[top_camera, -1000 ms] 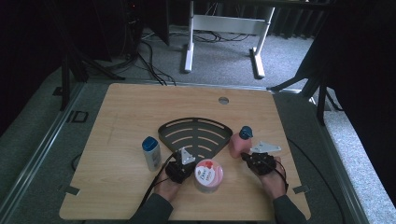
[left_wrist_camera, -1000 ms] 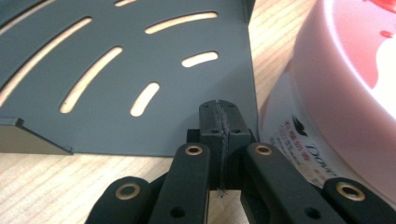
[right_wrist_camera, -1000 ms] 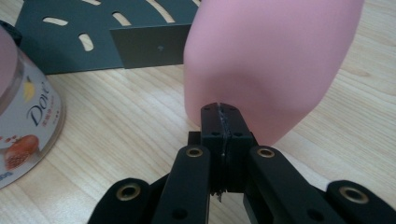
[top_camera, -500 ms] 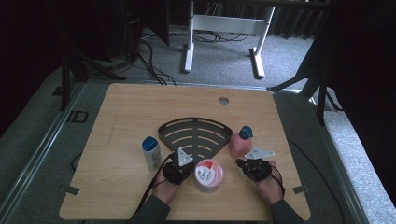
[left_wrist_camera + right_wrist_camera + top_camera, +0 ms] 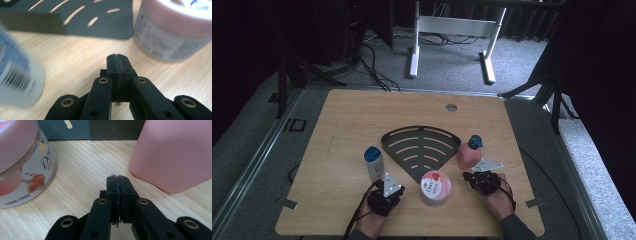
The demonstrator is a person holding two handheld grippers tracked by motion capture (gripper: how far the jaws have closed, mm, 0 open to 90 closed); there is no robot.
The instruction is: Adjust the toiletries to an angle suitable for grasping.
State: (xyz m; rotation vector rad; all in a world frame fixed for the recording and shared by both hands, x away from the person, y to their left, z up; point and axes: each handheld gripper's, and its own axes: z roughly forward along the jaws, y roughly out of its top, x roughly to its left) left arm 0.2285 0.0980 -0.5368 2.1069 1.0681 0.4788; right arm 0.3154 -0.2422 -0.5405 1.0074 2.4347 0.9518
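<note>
Round pink-lidded cream jar [image 5: 435, 187] stands just before the black slotted fan-shaped tray [image 5: 419, 147], near the bench [image 5: 342, 120] front edge; left claw [image 5: 117, 65] and right claw [image 5: 117, 187] flank it, both pressed closed, empty. Right gripper view reveals the jar's fruit label.

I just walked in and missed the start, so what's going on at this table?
A person sits at a wooden table with a two-jaw gripper in each hand. Both the left gripper and the right gripper are shut and hold nothing. Between them stands a pink-lidded Dove jar. A blue-capped white bottle stands beside the left gripper, and a pink bottle just ahead of the right one. A black fan-shaped rack lies flat behind the jar. Nothing has been picked up.
</note>
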